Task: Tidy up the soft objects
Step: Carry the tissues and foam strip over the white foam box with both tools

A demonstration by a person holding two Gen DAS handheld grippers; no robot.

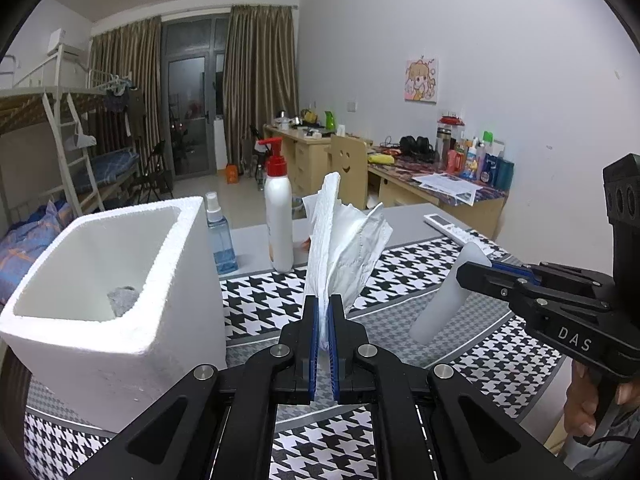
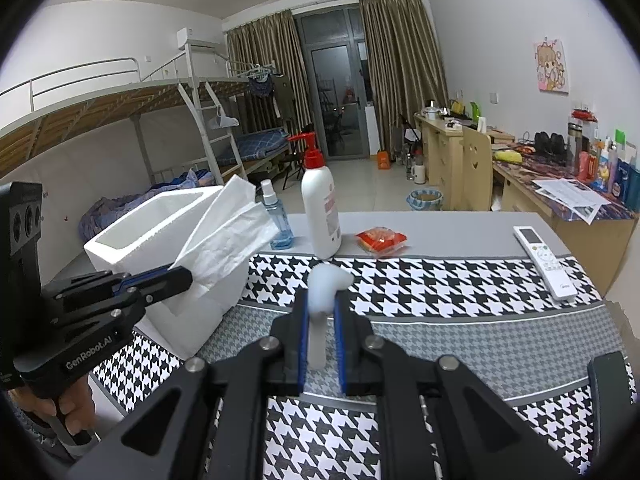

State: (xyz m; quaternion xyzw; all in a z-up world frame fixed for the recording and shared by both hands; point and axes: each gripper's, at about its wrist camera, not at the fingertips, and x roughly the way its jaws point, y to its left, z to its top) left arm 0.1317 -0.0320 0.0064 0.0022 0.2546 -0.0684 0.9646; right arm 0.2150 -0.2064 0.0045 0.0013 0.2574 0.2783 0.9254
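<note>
My left gripper (image 1: 323, 300) is shut on a bunch of white tissue paper (image 1: 340, 240) and holds it upright above the houndstooth cloth, just right of the white foam box (image 1: 120, 280). A grey soft lump (image 1: 122, 300) lies inside the box. The left gripper (image 2: 188, 274) with the tissue (image 2: 228, 236) also shows in the right wrist view, in front of the box (image 2: 152, 220). My right gripper (image 2: 320, 300) is shut on a pale translucent soft piece (image 2: 322, 300), held above the cloth. It shows in the left wrist view (image 1: 466, 270) with the piece (image 1: 444, 296).
A white pump bottle with a red top (image 2: 320, 208), a blue spray bottle (image 2: 276, 220), a red packet (image 2: 380, 240) and a white remote (image 2: 546, 260) stand on the table (image 2: 440, 224). Desks, a chair and bunk beds stand beyond.
</note>
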